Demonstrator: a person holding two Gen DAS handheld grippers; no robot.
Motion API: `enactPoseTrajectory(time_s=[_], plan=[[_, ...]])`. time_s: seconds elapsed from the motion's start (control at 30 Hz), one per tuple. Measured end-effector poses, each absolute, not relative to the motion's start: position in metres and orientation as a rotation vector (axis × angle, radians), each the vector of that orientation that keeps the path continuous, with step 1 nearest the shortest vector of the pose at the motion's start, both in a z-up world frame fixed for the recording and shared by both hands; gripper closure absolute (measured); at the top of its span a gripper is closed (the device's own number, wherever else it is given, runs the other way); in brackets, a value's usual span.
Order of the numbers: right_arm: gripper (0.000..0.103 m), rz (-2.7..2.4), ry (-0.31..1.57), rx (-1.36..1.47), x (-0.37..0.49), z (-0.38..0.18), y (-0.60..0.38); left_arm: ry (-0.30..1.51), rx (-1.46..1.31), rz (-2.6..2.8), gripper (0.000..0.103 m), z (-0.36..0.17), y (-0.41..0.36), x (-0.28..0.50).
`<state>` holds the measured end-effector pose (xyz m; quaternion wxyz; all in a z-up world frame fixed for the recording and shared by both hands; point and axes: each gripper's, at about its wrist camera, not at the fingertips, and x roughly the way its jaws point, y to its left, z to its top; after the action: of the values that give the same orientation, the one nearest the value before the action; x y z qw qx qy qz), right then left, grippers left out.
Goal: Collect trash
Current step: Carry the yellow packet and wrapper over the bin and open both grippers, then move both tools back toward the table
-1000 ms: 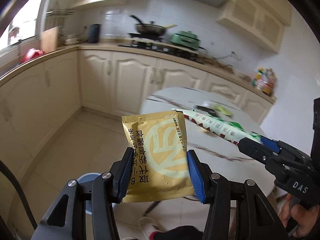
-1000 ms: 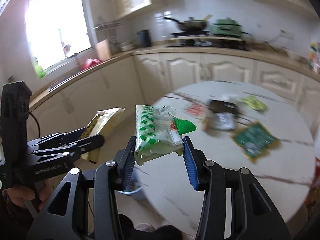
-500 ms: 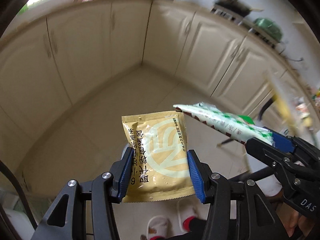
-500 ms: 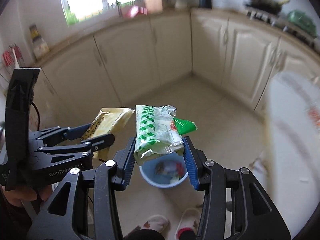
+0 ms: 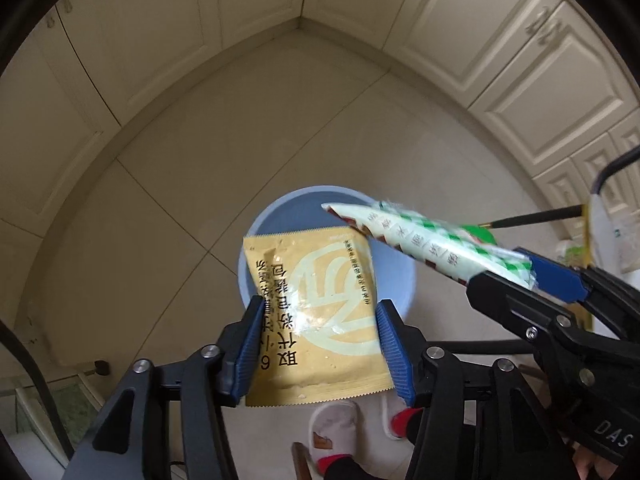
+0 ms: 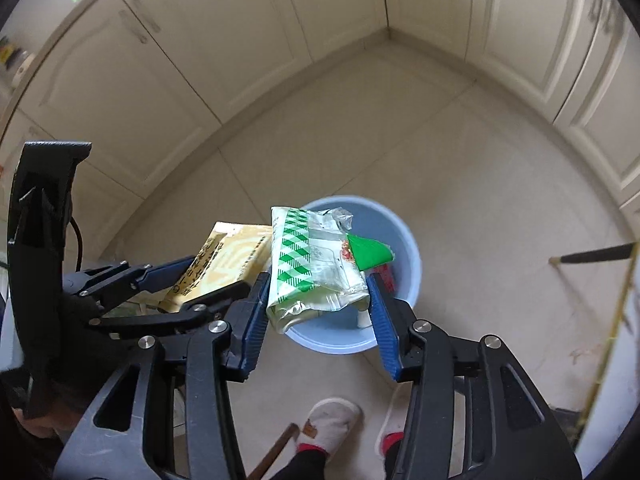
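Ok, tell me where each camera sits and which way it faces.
Left wrist: on the left tongs, looking steeply down past the yellow packet at the bin; the right tongs and slippers show.
Right wrist: on the right tongs, facing down over the green packet; the left tongs show.
Shared: bin, both packets, slippers, cabinets.

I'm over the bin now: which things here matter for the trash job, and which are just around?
Job: yellow packet between left gripper's pads; green-checked wrapper in right gripper; blue bin, trash already inside.

Around: white slippers, cabinet doors, black table leg.
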<state>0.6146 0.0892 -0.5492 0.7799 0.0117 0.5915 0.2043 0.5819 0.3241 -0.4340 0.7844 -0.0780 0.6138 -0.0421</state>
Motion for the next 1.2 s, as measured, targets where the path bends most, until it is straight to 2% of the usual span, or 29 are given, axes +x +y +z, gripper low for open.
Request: enactPoseTrajectory(time_s=[0.13,0.23,0.33,0.37,0.47,0.53,0.6,0.63,0.73,0.8,0.9,1.03,1.2], plan=[[0.054,0.446,1.32,0.08,0.629,-0.57,0.085,1.344,-0.175,-0.073,0.049,-0.44,0.327,0.611],[0.049,0.443,1.313,0.081,0.627,-0.569,0.082,1.335,-0.178,-0.063,0.049,-0.439,0.329,0.616],[0.042,0.448,1.293,0.078,0.622,-0.557,0.082,1.324,-0.199,-0.046,0.048,-0.422,0.313,0.611],[0.036,0.447,1.288,0.071,0.62,-0.551,0.082,1.311,-0.199,-0.036,0.048,-0.409,0.311,0.61],[0.035,0.438,1.237,0.039,0.606,-0.523,0.085,1.254,-0.195,-0.007,0.048,-0.38,0.306,0.594],[0.029,0.438,1.202,0.032,0.598,-0.5,0.087,1.2,-0.202,0.021,0.048,-0.356,0.307,0.577],[0.013,0.425,1.146,0.008,0.587,-0.473,0.087,1.131,-0.207,0.044,0.047,-0.329,0.308,0.558],[0.012,0.417,1.111,-0.01,0.58,-0.456,0.087,1.094,-0.195,0.06,0.047,-0.314,0.307,0.548],[0.01,0.411,1.001,-0.04,0.552,-0.401,0.086,0.974,-0.172,0.109,0.038,-0.266,0.3,0.516],[0.009,0.415,0.936,-0.05,0.538,-0.371,0.086,0.903,-0.177,0.115,0.036,-0.238,0.294,0.498],[0.0,0.4,0.821,-0.079,0.504,-0.318,0.083,0.773,-0.165,0.118,0.023,-0.19,0.279,0.464],[0.0,0.38,0.686,-0.085,0.456,-0.258,0.074,0.634,-0.139,0.123,0.008,-0.149,0.239,0.412],[0.0,0.328,0.545,-0.074,0.404,-0.198,0.05,0.485,-0.097,0.102,0.004,-0.117,0.203,0.335]])
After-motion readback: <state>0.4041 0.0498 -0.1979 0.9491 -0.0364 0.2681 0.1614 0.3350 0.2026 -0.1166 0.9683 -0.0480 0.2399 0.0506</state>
